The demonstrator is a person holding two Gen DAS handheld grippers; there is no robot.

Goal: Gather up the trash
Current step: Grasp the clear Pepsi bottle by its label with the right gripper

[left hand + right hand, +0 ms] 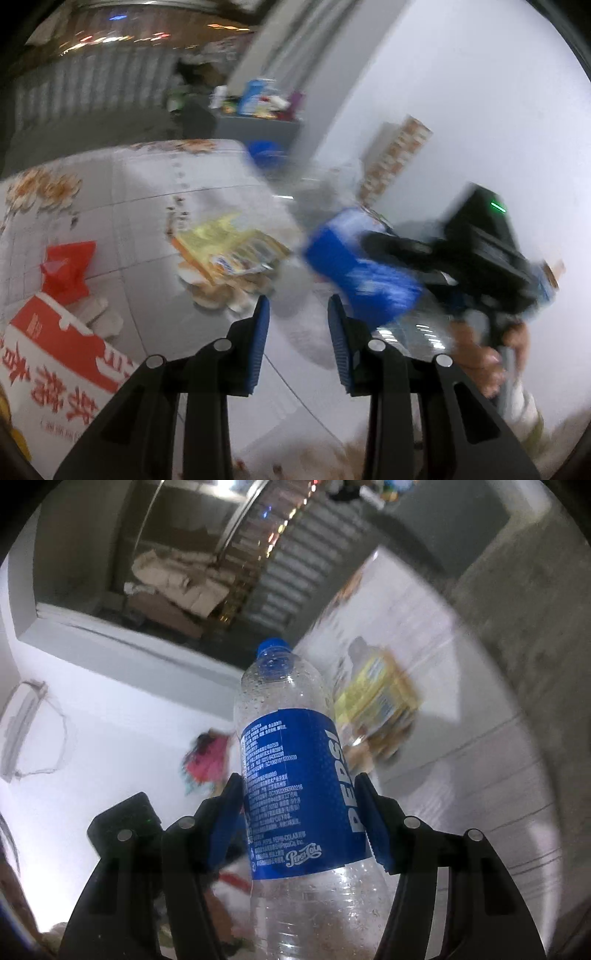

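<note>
My right gripper [297,808] is shut on an empty clear Pepsi bottle [295,775] with a blue label and blue cap, held up off the table. In the left wrist view the same bottle [362,273] shows blurred at the right, held by the right gripper's black body. My left gripper [298,325] is open and empty above the table. A yellow snack wrapper [229,247] lies on the floral tablecloth [140,192] ahead of it; it also shows in the right wrist view [376,694]. A red plastic bag [68,269] lies at the left.
A red-and-white carton [55,362] sits at the near left. A grey bin [258,122] piled with trash stands beyond the table, with a blue tub [266,151] beside it. A white wall is at the right. Both views are motion-blurred.
</note>
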